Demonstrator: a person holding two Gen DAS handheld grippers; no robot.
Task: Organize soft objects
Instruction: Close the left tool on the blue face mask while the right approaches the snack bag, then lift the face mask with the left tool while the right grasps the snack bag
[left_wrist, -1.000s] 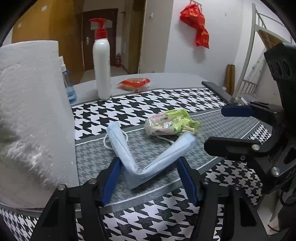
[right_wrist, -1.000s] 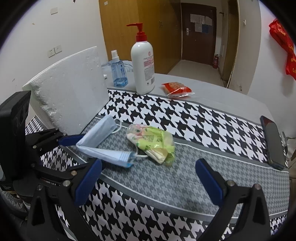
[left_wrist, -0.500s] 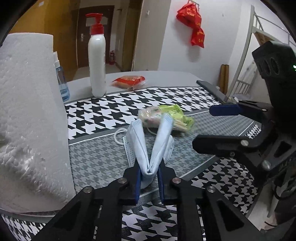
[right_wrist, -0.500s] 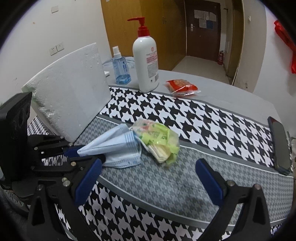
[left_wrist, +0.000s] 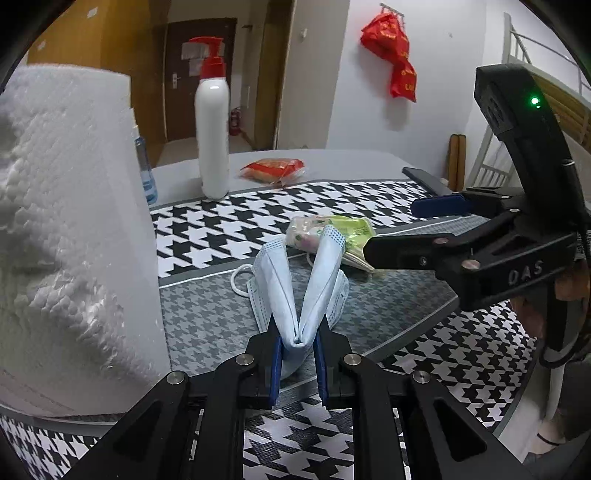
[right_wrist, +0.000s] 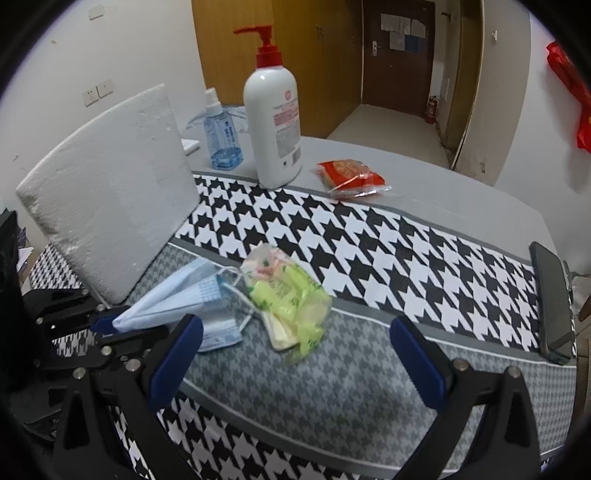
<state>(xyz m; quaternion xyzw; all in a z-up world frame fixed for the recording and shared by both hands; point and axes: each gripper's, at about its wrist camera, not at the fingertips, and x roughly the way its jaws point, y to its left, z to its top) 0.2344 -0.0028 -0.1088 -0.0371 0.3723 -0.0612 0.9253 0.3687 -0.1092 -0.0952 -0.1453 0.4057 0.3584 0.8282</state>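
The left gripper (left_wrist: 298, 363) has its jaws nearly together, pinching; the right gripper's (right_wrist: 295, 354) gape wide.

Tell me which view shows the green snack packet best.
The right wrist view: the green snack packet lies whole and unblocked on the grey cloth, ahead of the open right claw. In the left wrist view, the blue face mask pinched by the left claw covers part of the packet.

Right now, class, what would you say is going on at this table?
A person works two handheld tools. The left tool is shut on the folded middle of a blue face mask, its two halves fanning up over the houndstooth cloth. The right tool hangs open above the cloth near a green packet, gripping nothing.
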